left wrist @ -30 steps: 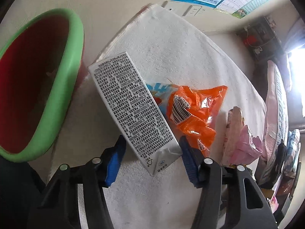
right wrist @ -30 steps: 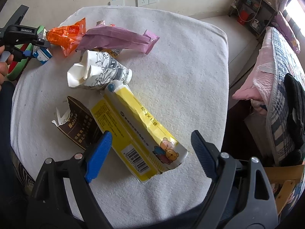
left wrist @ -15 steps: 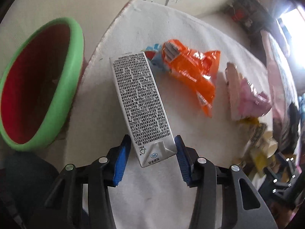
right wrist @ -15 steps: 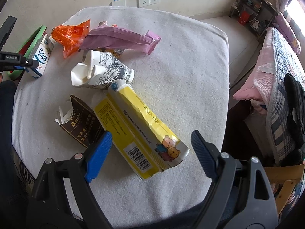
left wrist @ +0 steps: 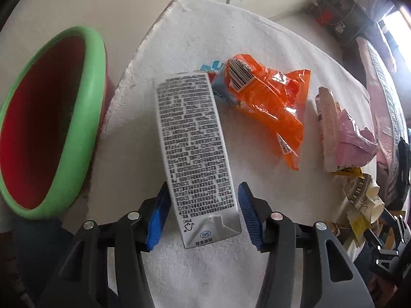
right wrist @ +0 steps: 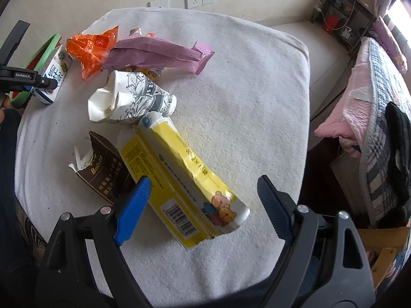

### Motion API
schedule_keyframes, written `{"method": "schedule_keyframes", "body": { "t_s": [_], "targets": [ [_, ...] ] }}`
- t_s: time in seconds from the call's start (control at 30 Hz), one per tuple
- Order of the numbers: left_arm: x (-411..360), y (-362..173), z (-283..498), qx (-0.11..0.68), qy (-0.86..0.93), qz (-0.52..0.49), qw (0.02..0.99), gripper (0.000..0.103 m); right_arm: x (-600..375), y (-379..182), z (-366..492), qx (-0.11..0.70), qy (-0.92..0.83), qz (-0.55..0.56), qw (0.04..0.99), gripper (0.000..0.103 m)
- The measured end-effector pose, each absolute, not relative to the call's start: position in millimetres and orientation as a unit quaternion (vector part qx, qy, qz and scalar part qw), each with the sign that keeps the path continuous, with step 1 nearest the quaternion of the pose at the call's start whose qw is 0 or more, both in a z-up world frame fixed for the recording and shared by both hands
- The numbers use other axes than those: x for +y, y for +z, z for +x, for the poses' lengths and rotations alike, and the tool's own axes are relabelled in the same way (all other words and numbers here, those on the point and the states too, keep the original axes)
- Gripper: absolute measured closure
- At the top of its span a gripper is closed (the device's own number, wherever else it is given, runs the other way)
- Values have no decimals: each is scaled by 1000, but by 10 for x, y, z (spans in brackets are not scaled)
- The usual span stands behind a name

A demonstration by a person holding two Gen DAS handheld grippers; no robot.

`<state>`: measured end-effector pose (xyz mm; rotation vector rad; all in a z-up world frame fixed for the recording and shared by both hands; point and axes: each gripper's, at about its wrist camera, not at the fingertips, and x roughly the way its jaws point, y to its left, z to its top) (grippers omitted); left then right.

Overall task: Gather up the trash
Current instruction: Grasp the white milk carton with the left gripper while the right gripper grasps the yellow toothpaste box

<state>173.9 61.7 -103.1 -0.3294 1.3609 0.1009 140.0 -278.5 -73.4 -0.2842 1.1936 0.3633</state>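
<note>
A silver milk carton (left wrist: 195, 151) with black print lies on the white-covered table (left wrist: 231, 41). My left gripper (left wrist: 203, 215) straddles its near end, jaws closed in to the carton's sides; the left pad touches, a thin gap shows at the right pad. The carton also shows in the right wrist view (right wrist: 52, 77). My right gripper (right wrist: 203, 205) is open and empty above a yellow wrapper (right wrist: 185, 179). An orange bag (left wrist: 269, 97) lies behind the carton.
A red bin with a green rim (left wrist: 51, 118) stands left of the table edge. A pink wrapper (right wrist: 159, 54), a crumpled paper cup (right wrist: 131, 102) and a brown box (right wrist: 105, 169) lie mid-table. A bed (right wrist: 380, 97) stands on the right.
My left gripper's jaws have closed in from wide open onto the carton's sides, and the carton has turned straighter between them. The right gripper has stayed still and open.
</note>
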Motion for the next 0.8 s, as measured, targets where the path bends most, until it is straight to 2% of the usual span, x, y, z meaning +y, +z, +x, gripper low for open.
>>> {"method": "schedule_keyframes", "body": {
  "t_s": [0.13,0.2,0.3,0.37,0.47,0.57,0.8],
  "targets": [
    [627,-1020,1684,622,34,-144,769,59,-2764,-830,1458,574,185,-128,788,20],
    [623,-1010,1654,620,31,-137,772,61,-2744,-869,1457,579,194,-126,782,24],
    [627,-978,1612,618,30,-127,775,63,-2725,-862,1418,580,211,-119,778,38],
    [612,-963,1608,617,29,-125,777,63,-2706,-838,1380,578,217,-123,777,55],
    [602,-938,1602,616,26,-125,778,66,-2726,-809,1339,578,217,-120,777,73],
    [584,-911,1501,611,22,-120,782,67,-2819,-764,1327,582,223,-87,777,82],
    [531,-801,1375,601,17,-105,792,67,-2838,-676,1220,579,221,-72,781,83]
  ]
}}
